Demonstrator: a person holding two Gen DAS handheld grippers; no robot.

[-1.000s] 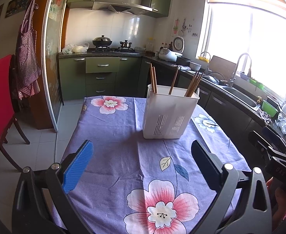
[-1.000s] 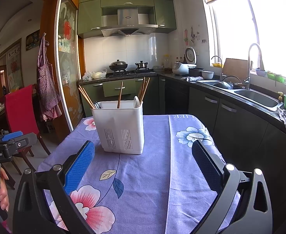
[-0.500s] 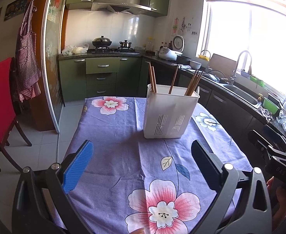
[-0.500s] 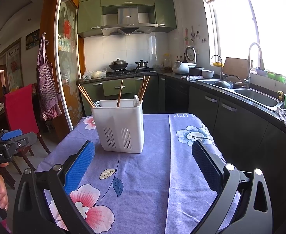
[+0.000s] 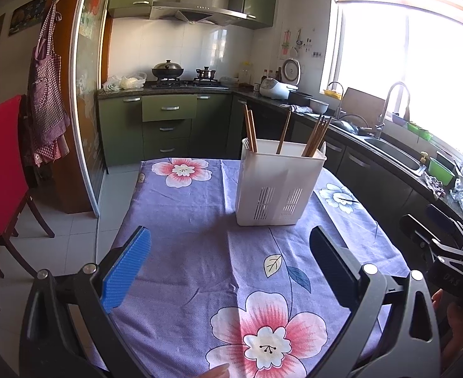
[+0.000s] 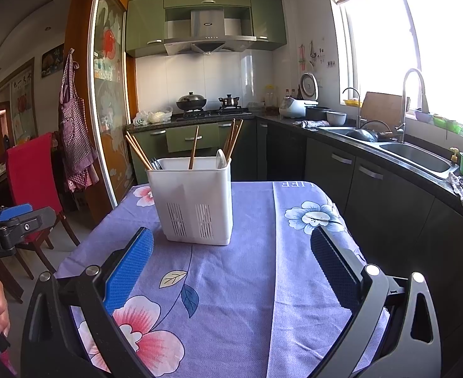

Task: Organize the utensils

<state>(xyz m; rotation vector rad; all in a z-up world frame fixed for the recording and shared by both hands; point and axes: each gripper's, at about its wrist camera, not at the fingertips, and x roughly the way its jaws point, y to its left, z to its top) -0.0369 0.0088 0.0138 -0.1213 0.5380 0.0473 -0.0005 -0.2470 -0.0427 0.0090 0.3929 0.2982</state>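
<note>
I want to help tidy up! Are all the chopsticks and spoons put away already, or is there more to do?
Looks mostly done: chopsticks, a fork and a white spoon already stand in the white utensil holder. Nothing is in hand; the left hand-held gripper and right hand-held gripper are open and empty. No loose utensils show on the floral tablecloth. Perhaps only sorting between compartments remains.

White slotted utensil holder (image 5: 278,186) stands upright on the tablecloth, wooden chopsticks (image 5: 315,135) leaning inside.
</note>
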